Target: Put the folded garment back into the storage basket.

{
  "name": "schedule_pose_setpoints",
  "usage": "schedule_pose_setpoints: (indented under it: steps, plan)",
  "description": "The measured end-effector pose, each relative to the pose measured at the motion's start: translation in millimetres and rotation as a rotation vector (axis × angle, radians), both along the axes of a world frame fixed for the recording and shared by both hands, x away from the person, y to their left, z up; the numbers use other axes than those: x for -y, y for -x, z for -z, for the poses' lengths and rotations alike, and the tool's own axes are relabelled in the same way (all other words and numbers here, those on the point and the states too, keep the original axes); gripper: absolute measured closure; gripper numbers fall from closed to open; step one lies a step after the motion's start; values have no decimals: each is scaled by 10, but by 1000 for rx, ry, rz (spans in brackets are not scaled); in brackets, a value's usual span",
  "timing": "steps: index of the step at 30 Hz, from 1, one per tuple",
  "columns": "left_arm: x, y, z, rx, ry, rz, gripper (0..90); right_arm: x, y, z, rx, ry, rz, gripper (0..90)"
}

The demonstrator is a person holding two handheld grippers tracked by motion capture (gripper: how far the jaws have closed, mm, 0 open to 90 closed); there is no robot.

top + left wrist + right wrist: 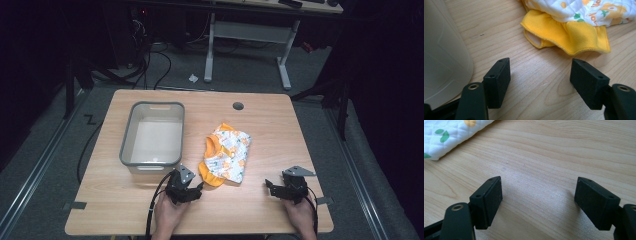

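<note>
A folded child's garment (225, 154), white quilted cloth with an orange print and orange trim, lies on the wooden table (270, 125) right of centre. My left gripper (192, 189) rests just below its lower left corner, jaws open and empty. In the left gripper view the orange hem (571, 33) lies a short way ahead of the open left gripper (540, 80). My right gripper (272, 189) sits near the table's front right, open with nothing between its jaws. The right gripper view has a corner of the white quilted cloth (451, 135) at the upper left, clear of the right gripper (539, 201).
A grey plastic bin (152, 134), empty, stands left of the garment; its pale wall (444, 57) is close on the left in the left gripper view. A round cable hole (238, 106) lies at the table's back. Desk legs and cables are on the floor beyond.
</note>
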State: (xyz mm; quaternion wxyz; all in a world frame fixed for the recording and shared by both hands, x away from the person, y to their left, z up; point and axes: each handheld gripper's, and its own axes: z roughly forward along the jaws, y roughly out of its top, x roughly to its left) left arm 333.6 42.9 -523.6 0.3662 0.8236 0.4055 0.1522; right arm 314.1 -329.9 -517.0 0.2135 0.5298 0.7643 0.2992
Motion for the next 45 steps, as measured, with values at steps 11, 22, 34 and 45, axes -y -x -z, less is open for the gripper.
schedule_pose_setpoints:
  steps: [11,22,34,45]
  plan:
    - [2,-1,1,2,0,-2,328,0,-1,-1,-1,-1,0,227]
    - [2,-1,1,2,0,-3,329,1,-1,0,0,-1,0,227]
    - [-3,-4,0,-2,3,-1,325,1,-1,0,1,1,-2,227]
    - [11,20,-21,-5,16,5,318,1,0,-1,0,1,-2,227]
